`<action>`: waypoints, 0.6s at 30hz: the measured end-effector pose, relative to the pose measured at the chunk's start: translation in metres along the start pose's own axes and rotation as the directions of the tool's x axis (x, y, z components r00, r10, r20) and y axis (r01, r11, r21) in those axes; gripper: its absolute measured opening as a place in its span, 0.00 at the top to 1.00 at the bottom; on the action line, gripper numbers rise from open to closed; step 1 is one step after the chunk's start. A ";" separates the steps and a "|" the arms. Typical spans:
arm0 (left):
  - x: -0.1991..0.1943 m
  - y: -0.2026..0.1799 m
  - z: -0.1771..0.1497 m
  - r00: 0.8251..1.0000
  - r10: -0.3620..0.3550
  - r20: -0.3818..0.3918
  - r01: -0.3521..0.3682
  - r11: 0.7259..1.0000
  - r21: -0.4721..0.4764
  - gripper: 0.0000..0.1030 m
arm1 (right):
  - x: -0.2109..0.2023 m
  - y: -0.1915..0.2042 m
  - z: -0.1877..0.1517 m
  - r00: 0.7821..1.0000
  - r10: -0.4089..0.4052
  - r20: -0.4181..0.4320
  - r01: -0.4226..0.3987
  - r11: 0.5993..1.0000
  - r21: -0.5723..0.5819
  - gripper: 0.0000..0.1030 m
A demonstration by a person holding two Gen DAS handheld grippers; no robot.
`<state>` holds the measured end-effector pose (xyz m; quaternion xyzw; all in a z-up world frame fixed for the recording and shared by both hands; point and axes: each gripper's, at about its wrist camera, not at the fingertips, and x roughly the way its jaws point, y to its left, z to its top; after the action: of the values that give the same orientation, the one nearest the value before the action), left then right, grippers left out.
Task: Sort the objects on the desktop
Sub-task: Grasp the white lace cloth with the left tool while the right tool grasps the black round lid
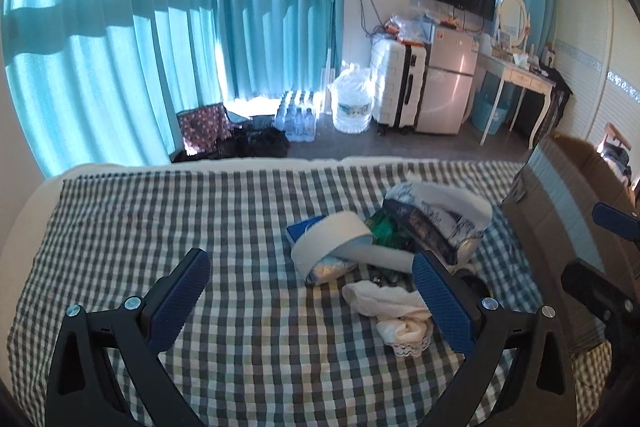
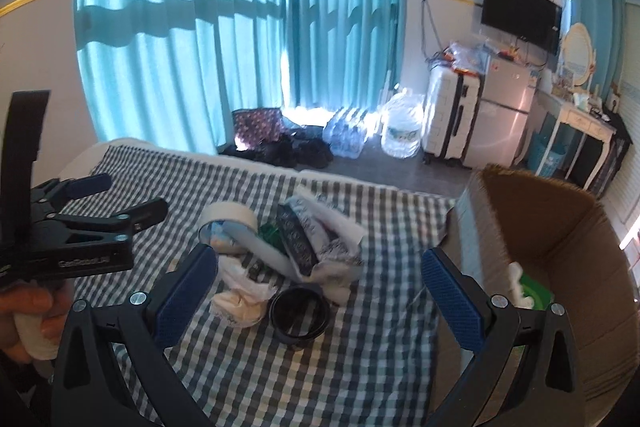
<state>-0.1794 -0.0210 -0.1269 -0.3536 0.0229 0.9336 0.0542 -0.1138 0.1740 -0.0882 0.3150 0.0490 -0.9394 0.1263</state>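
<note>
Left wrist view: left gripper (image 1: 310, 293) spread wide, empty, above the checked cloth (image 1: 160, 227); heap of oddments (image 1: 396, 239) just ahead.
Right wrist view: right gripper (image 2: 320, 287) wide, empty; black ring (image 2: 299, 313) between its fingers, cardboard box (image 2: 560, 227) beside.
Risk: the white cloth (image 2: 240, 301) touches the ring and may snag on a careless grab.

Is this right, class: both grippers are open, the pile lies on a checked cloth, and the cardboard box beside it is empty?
Not quite. The box is not empty: the right wrist view shows something green and white inside it. The rest holds: left gripper and right gripper are open, and the pile lies on the checked cloth.
</note>
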 end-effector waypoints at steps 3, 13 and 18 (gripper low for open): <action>0.013 -0.004 -0.005 1.000 0.002 -0.028 -0.002 1.000 0.006 0.00 | 0.011 0.008 -0.012 1.000 0.006 -0.015 -0.007 0.998 -0.057 0.10; 0.047 -0.020 -0.019 0.995 -0.004 -0.096 0.009 0.999 0.044 0.00 | 0.060 -0.009 -0.038 0.982 0.038 -0.184 -0.035 0.999 0.019 0.36; 0.068 -0.029 -0.030 0.988 -0.029 -0.150 0.036 0.998 0.045 0.00 | 0.082 -0.018 -0.046 0.967 0.065 -0.247 -0.048 0.996 0.075 0.38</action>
<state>-0.2070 0.0111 -0.1951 -0.4214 0.0431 0.9027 0.0758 -0.1550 0.1828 -0.1738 0.4357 0.0233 -0.8896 0.1352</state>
